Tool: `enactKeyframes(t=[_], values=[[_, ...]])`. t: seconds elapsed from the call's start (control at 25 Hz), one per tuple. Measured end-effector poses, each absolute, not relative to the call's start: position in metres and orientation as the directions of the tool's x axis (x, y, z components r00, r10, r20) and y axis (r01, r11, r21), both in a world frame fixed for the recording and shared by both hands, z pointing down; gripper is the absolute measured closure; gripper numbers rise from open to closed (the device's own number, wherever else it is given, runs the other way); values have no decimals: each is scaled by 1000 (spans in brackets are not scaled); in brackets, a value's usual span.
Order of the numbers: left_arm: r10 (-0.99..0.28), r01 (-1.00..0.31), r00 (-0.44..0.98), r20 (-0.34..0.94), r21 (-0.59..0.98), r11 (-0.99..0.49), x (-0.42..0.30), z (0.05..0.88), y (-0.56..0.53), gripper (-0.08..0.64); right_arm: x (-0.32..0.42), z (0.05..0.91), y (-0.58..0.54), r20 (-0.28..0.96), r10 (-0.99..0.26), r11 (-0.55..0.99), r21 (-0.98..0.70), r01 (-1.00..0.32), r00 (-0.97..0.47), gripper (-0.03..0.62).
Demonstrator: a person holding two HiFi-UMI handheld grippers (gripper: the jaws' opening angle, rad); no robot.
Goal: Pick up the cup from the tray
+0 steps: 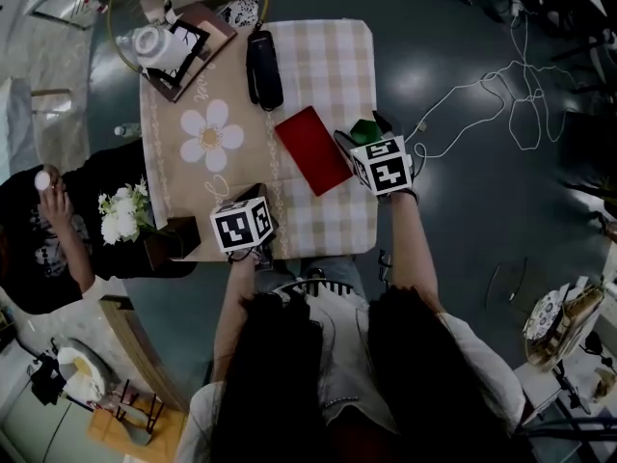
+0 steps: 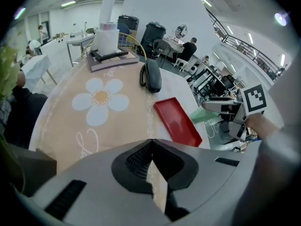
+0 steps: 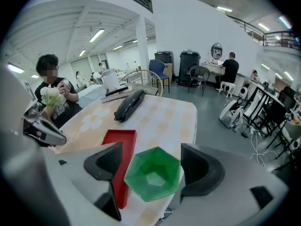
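A green faceted cup (image 3: 153, 173) stands upright on the checked cloth, just right of the flat red tray (image 3: 120, 159). My right gripper (image 3: 153, 161) straddles the cup with its jaws wide; a gap shows at the left pad, so it is open. In the head view the cup (image 1: 364, 130) sits under the right gripper (image 1: 362, 138) at the tray's (image 1: 313, 149) right end. My left gripper (image 2: 151, 142) hangs shut and empty over the table's near edge, left of the tray (image 2: 178, 121); in the head view it (image 1: 253, 203) is near the front edge.
A black phone handset (image 1: 263, 68) lies at the far middle. A white teapot (image 1: 154, 44) sits on a dark tray at the far left corner. White flowers (image 1: 123, 212) and a dark box (image 1: 174, 239) stand at the left front. A person (image 1: 48, 220) sits at the left.
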State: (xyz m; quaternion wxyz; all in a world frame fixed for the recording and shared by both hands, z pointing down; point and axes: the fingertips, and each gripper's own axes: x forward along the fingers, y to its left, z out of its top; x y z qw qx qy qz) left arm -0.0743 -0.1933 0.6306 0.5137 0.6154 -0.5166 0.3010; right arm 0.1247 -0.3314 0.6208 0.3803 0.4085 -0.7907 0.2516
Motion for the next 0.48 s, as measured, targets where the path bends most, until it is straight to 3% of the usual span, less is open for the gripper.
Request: enactKeyframes(t=[0.28, 0.48], values=[[-354, -943, 296, 887, 330, 39, -72, 623, -194, 552, 128, 566, -335, 699, -580, 501, -99, -860, -418, 219], [-391, -938, 312, 866, 346, 16, -69, 608, -201, 551, 126, 519, -323, 595, -646, 449, -211, -868, -478, 222]])
